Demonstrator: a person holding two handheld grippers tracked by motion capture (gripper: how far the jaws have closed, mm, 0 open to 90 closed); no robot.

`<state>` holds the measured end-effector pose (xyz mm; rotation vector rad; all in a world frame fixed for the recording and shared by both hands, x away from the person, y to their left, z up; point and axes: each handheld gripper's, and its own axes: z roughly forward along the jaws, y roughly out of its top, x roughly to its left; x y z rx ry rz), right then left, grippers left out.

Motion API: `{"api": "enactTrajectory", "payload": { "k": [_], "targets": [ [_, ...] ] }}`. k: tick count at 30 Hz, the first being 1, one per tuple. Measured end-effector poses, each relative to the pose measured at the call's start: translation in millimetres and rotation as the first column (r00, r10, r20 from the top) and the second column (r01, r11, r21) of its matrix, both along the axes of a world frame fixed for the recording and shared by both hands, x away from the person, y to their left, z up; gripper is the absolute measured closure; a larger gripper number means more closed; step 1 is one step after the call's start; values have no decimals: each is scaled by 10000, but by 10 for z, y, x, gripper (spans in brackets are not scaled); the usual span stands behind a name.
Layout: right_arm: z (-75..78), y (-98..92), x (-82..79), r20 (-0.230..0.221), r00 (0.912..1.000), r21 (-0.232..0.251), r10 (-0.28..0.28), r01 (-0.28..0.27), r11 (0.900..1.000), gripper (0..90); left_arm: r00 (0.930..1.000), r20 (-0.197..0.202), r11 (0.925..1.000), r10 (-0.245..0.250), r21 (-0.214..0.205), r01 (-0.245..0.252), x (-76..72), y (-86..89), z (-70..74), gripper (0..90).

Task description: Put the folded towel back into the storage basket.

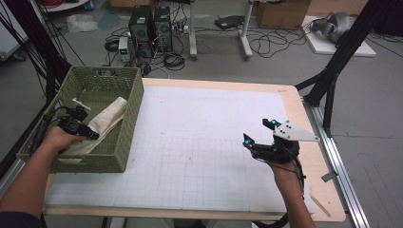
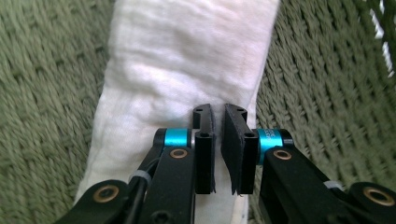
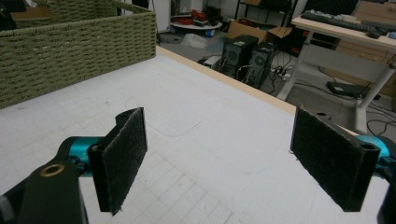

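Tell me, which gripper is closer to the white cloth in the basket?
Left. The left gripper is down inside the green basket, its jaws nearly closed right over the white cloth. The right gripper is far across the table, jaws wide open.

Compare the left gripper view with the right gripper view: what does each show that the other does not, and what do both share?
Left gripper view alone: the white cloth lying inside the basket, with the left gripper over it, jaws nearly closed and a thin gap between them. Right gripper view alone: the right gripper with jaws wide open over the white gridded table, plus computers and a desk behind. Both share the green woven basket.
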<state>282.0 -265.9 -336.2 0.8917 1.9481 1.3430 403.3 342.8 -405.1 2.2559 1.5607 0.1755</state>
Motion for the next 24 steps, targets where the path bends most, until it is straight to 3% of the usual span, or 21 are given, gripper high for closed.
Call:
{"api": "enactTrajectory", "payload": {
  "k": [2,3,4,7,13,15,17,19,22,23,24],
  "targets": [
    [3,8,-4,-16,10000,-35,21,-21,10000,181,9995,253,9991,-170,404,160,-8,-15,15,789],
    [5,8,-5,4,10000,-35,34,-34,10000,181,9992,386,9979,-75,645,50,-10,-14,21,716],
    [7,9,-9,-13,10000,-25,17,-17,10000,181,9991,404,9985,108,528,-129,-11,8,37,667],
    [25,-2,-6,24,10000,-53,-22,22,10000,181,9976,680,9999,96,119,-105,-17,20,86,664],
    [49,19,-1,67,10000,-62,-2,2,10000,181,9934,1123,9993,224,-314,-190,-28,40,152,588],
    [45,26,6,96,9999,-59,31,-31,10000,180,9906,1348,9987,249,-479,-186,-36,40,185,571],
    [46,29,5,88,10000,-76,26,-25,10000,181,9817,1876,9974,332,-690,-206,-54,39,246,548],
    [48,24,-1,68,10000,-21,4,-3,10000,180,9656,2568,9953,400,-952,-159,-86,35,316,523],
    [54,-6,-9,163,9998,55,-63,62,10000,180,9299,3625,9919,627,-1261,-178,-144,28,430,474],
    [58,-13,-14,156,9998,40,-92,91,10000,180,9138,3996,9905,727,-1361,-192,-168,30,477,452],
    [60,-19,-17,177,9998,51,-103,102,9999,180,8869,4501,9853,1034,-1685,-293,-200,24,529,425]
  ]
}}
